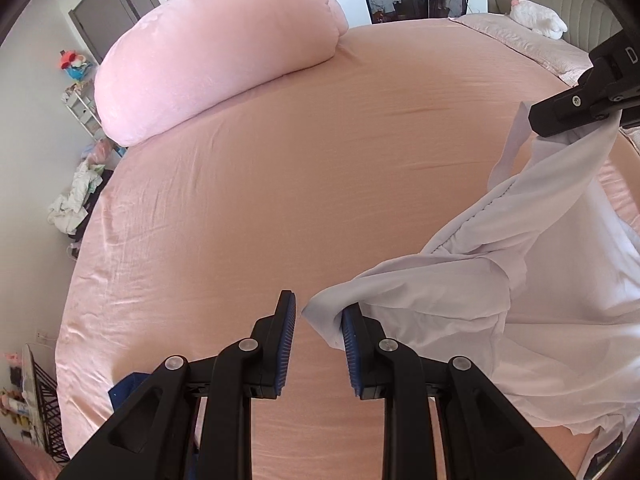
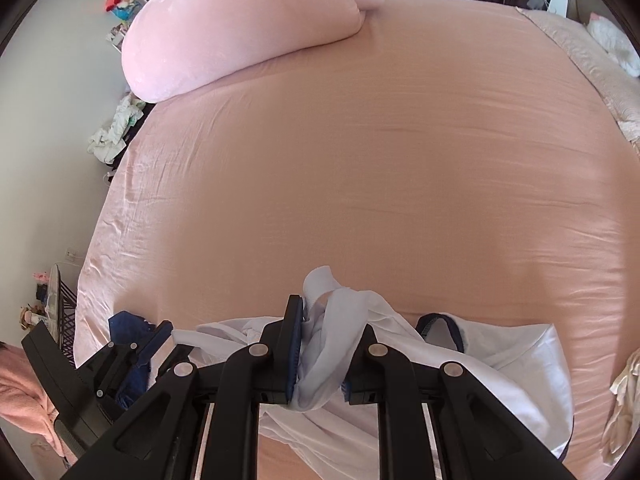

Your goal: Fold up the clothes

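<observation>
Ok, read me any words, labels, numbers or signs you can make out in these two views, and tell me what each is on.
"D": a raised mark on the right gripper body, cut off by the picture's edge.
White garment: a dark tag at its lower hem, too blurred to read.
Nothing else legible.

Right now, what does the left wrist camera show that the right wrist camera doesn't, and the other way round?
Only the left wrist view shows the grey door and the right tool from outside, with white cloth hanging from it. Only the right wrist view shows the garment's dark-trimmed neckline, the cream cloth at the bed's edge, and the left tool from outside. Both show the white garment, the pink bedsheet and the rolled pink duvet.
</observation>
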`<state>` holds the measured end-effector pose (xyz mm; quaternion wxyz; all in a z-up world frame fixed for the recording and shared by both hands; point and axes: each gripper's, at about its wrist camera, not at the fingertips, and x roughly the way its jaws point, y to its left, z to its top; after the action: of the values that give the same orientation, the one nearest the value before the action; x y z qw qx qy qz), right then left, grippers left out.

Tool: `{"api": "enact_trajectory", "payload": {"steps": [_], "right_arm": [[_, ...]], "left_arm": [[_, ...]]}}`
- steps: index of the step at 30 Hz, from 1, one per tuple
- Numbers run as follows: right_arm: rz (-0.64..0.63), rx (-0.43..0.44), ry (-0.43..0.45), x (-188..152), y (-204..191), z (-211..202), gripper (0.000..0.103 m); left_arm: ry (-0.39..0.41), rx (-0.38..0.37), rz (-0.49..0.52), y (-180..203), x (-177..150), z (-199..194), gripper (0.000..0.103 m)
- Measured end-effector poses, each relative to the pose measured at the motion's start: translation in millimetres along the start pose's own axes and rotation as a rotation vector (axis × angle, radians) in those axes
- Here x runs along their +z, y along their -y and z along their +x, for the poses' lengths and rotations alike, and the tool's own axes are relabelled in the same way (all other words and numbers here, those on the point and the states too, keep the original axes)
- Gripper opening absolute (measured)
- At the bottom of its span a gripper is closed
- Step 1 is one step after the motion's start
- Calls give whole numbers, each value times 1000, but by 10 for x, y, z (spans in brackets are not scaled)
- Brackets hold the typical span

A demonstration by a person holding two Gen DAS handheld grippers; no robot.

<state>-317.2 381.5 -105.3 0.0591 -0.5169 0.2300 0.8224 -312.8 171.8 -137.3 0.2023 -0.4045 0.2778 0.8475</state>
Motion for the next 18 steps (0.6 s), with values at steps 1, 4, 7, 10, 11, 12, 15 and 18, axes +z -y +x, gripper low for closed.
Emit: {"api": "enact_trajectory", "payload": {"steps": [1, 4, 7, 10, 11, 12, 15, 18], "right_arm": [[0, 0, 9, 46, -16, -33, 15], [14, -2, 30, 185, -42, -97, 15], [13, -26, 48, 329, -89, -109, 15], [24, -45, 40, 464, -94, -74, 15], [34, -45, 31, 508, -94, -51, 15], [43, -50, 21, 554, -91, -26, 15], [56, -108, -15, 693, -90, 83, 15], [30, -193, -60, 809, -111, 218, 15]], "left_arm": [[7, 17, 1, -23, 44, -6, 21], [20, 42, -22, -90, 121, -48, 21], [18, 91, -27, -71, 268, -2, 21], [-2, 120, 1, -46, 391, 57, 21], [-6, 124, 5, -42, 439, 98, 21], [-10, 130, 10, -34, 479, 129, 21], [-2, 176, 27, 31, 543, 135, 21], [-12, 197, 7, -32, 618, 234, 21]]}}
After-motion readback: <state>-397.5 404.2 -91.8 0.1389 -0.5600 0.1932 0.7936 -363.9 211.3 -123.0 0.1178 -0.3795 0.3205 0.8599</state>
